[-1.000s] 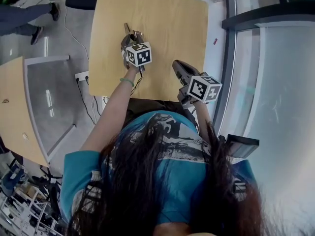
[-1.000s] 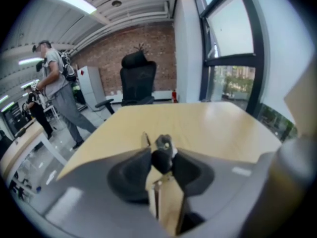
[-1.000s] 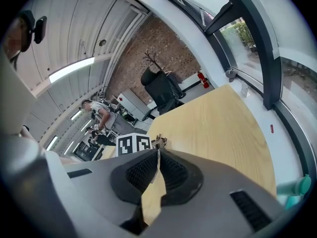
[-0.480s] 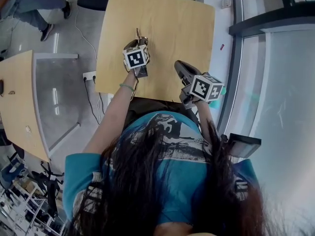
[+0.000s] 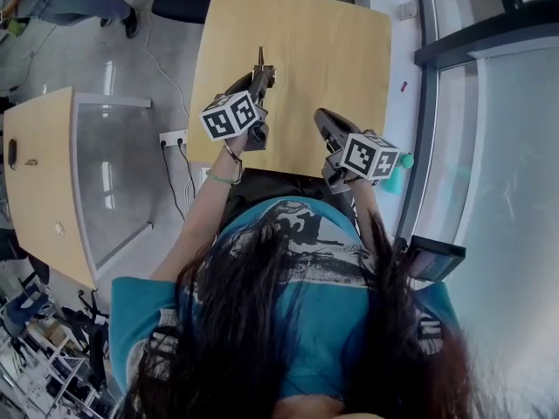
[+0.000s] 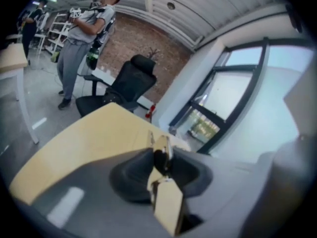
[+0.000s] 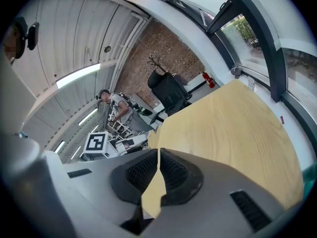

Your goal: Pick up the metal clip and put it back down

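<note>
Clamping a small shiny metal clip, the left hand-held gripper hangs over the pale wooden surface; the right hand-held gripper rests closed, empty

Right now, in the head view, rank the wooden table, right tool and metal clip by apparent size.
1. Wooden table.
2. Right tool, held nearer the camera.
3. Metal clip, gripped by the left tool.

Bright daylight comes through the big window, and both gripper views look bent, dark at the edges and blurry up close.
</note>
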